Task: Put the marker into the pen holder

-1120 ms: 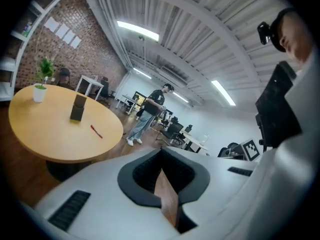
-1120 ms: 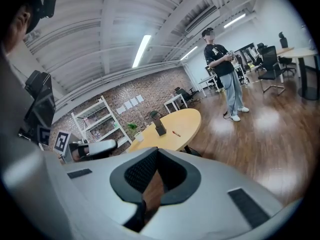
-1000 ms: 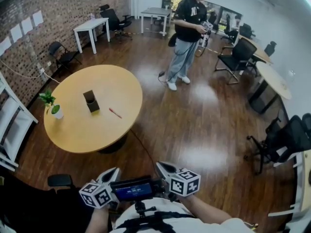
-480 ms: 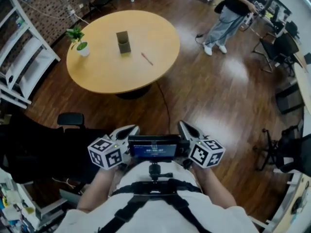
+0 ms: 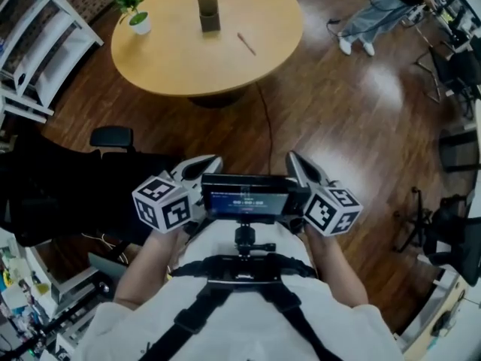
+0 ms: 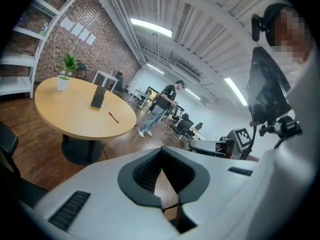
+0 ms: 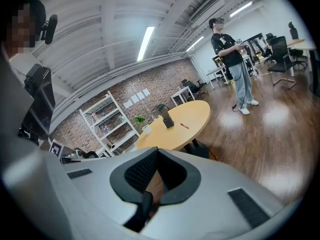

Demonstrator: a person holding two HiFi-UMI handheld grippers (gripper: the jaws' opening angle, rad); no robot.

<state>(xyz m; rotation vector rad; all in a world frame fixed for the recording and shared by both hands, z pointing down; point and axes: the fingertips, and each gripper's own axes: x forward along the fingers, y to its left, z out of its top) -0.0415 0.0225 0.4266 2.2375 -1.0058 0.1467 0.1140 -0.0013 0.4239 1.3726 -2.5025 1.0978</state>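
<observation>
- So, where's the marker (image 5: 246, 43)?
- Upper centre of the head view. It's red and lies flat on the round table (image 5: 188, 70), at an angle. It's near the holder (image 5: 209, 13), to its right, not touching.
- Holder?
- Dark, upright, on the same table. No view shows its inside. A potted plant (image 5: 136, 12) stands left of it, by the table edge.
- And the left gripper (image 5: 207, 164)?
- Lower centre of the head view, just left of a small screen (image 5: 244, 201) mounted at the wearer's (image 5: 240, 314) chest. In its own view the jaws are pressed together at the tips with nothing pinched.
- And the right gripper (image 5: 297, 164)?
- Mirror of that, just right of the screen. Jaws closed tip to tip, empty.
- Is either one near the marker?
- No. Both are well apart from the table, with wood floor (image 5: 353, 126) in between. The table sits upper left in the left gripper view. In the right gripper view it's at centre, above the jaws. Both show the marker as a thin red line beside the holder.
- Anything else in frame?
- A second person (image 5: 379, 10) stands upper right in the head view, legs only. A black chair (image 5: 111, 136) is at left, below the table. A white shelf (image 5: 37, 43) fills the upper-left corner.
</observation>
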